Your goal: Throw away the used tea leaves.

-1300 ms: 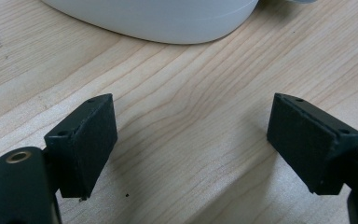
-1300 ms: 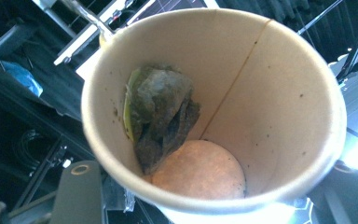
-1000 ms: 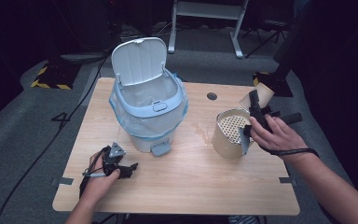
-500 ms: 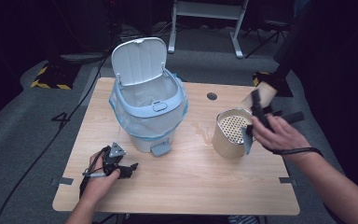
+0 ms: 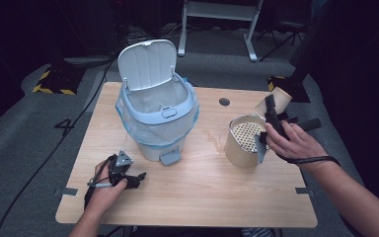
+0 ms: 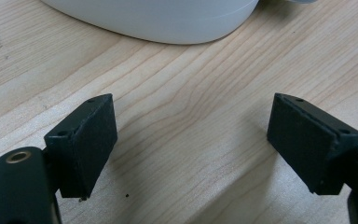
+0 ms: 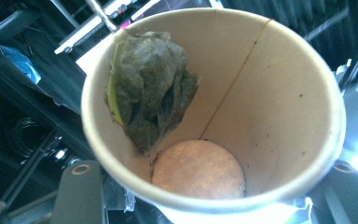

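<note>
So the right gripper (image 5: 271, 116) clamps a paper cup (image 7: 214, 112) tilted over the strainer tub (image 5: 244, 140) near the table's right edge (teabag (image 7: 151, 88) still stuck inside); left gripper (image 6: 191, 140) rests wide open.

- The white plastic pedal bin (image 6: 158, 21) is cut off by the top edge of the left gripper view.
- The outer wall of the tan paper cup (image 7: 279, 93) is hidden behind its own rim.
- The pale perforated container's (image 5: 244, 143) contents are too small to be told.
</note>
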The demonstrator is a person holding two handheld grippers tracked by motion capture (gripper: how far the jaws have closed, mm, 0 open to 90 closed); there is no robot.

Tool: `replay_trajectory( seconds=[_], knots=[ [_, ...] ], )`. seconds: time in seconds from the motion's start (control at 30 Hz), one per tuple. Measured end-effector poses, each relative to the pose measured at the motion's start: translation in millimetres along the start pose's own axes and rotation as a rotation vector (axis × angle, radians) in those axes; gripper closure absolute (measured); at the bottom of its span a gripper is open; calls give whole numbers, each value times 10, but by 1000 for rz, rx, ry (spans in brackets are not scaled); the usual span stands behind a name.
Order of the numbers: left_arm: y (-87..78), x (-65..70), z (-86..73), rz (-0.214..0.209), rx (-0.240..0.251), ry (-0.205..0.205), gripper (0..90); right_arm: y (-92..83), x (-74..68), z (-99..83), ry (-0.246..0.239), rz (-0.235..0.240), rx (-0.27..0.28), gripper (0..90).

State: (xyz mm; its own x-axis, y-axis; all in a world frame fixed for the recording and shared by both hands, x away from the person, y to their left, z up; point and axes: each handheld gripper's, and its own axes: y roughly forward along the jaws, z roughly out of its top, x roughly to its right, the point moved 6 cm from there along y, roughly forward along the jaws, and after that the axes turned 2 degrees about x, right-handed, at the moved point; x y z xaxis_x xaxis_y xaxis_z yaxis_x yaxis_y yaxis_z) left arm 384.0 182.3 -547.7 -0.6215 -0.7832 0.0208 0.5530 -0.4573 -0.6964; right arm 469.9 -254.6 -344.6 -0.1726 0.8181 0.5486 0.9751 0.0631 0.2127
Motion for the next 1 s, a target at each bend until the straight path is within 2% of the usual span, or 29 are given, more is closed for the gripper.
replay_trajectory(
  seconds=[0.03,0.1,0.13,0.2,0.27,0.3,0.33,0.37,0.4,0.43,0.47,0.5,0.57,0.6,0.63,0.67,0.7,0.73,0.77,0.8,0.83,0.87,0.9,0.93,1.0],
  knots=[
    [0,0,0,0,0,0,163,4,0,-16,7,4,-11,374],
    [0,0,0,0,0,0,163,-5,-15,39,-30,-1,22,375],
    [0,0,0,0,0,0,163,2,-4,12,-24,-5,17,375],
    [0,0,0,0,0,0,163,32,24,-107,18,-4,-23,376],
    [0,-1,0,0,0,1,163,39,26,-129,25,-4,-32,376],
    [0,0,0,0,0,0,163,44,9,-107,19,4,-37,376],
    [-1,-1,0,-2,-3,1,163,43,-13,-31,-32,0,2,376],
    [0,-1,1,0,0,0,163,48,-25,-8,-37,-4,16,376],
    [-1,-1,1,-2,-3,1,160,81,-75,28,-62,26,9,377],
    [5,3,3,-4,-5,-2,160,81,-75,28,-62,26,9,377],
    [10,6,6,-4,-4,-6,157,88,-89,61,-85,18,26,377],
    [9,3,7,-4,-5,-3,155,89,-72,44,-64,10,6,377],
    [9,4,6,-4,-5,-3,155,81,-22,42,-60,4,6,377],
    [10,7,6,-5,-5,-6,155,81,-3,7,-31,-2,-10,377],
    [9,3,6,-4,-5,-2,155,85,-3,-10,-25,6,-21,377],
    [9,4,6,-4,-5,-3,155,87,-10,6,-45,4,-5,377],
    [10,6,6,-5,-5,-6,155,91,-7,-12,-35,-5,-2,377],
    [9,4,7,-4,-5,-3,155,102,-45,6,-49,27,-18,377],
    [9,4,7,-4,-5,-3,155,102,-45,6,-49,27,-18,377],
    [10,6,6,-5,-5,-7,155,96,-60,75,-94,8,40,377],
    [9,4,6,-3,-5,-3,155,103,-52,21,-51,10,8,378],
    [10,7,6,-5,-5,-6,155,114,-61,-11,-39,43,-22,378],
    [9,4,6,-4,-5,-3,155,105,-67,33,-72,31,13,378],
    [10,7,6,-5,-4,-7,155,92,-65,44,-74,20,14,378],
    [10,6,6,-5,-4,-7,155,96,-44,18,-50,24,4,378]
  ],
)
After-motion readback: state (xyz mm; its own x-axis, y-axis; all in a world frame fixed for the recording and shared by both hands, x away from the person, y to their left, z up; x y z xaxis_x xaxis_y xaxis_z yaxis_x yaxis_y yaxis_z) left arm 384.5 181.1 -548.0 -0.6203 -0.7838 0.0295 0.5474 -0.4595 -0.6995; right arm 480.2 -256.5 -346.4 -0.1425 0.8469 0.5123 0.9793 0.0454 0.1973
